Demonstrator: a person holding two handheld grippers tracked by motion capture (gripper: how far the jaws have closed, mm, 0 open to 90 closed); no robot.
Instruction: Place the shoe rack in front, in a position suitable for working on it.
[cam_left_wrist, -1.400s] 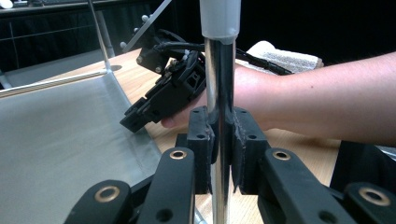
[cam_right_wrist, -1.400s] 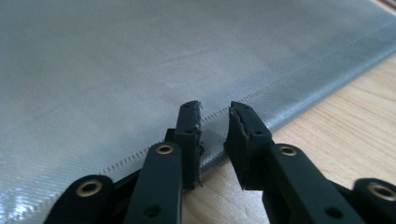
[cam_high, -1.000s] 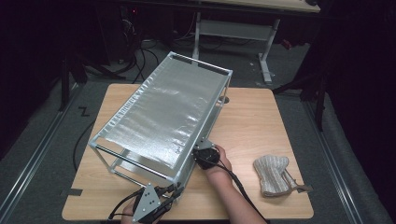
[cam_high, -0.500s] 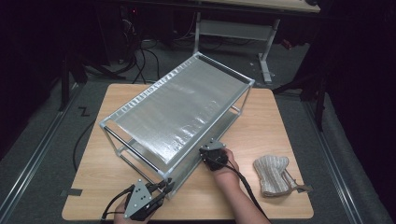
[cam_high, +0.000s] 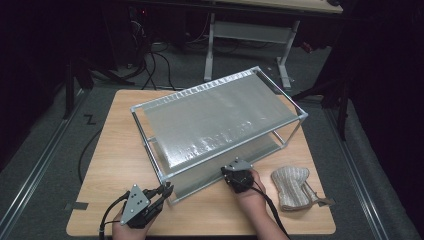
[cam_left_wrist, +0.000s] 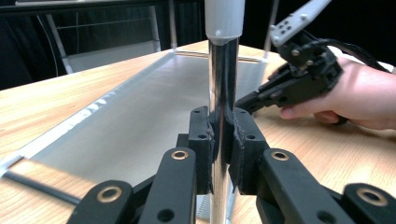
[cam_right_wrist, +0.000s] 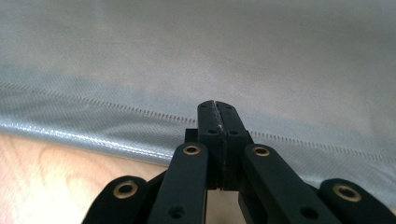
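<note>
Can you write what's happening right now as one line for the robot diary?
left hand-held gripper: shut on rack post | right hand-held gripper: shut, at rack's lower shelf | knitted mitt: on table

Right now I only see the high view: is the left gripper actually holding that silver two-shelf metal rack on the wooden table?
Observer: Yes. The left gripper is clamped on the shiny upright corner post of the rack.
Operator: And the right one?
Observer: The right gripper is shut, pads together, with its tips at the edge of a silvery shelf sheet. I cannot tell whether it is pinching the sheet.
Operator: Any detail on that sheet?
Observer: A dotted seam line runs along its edge.
</note>
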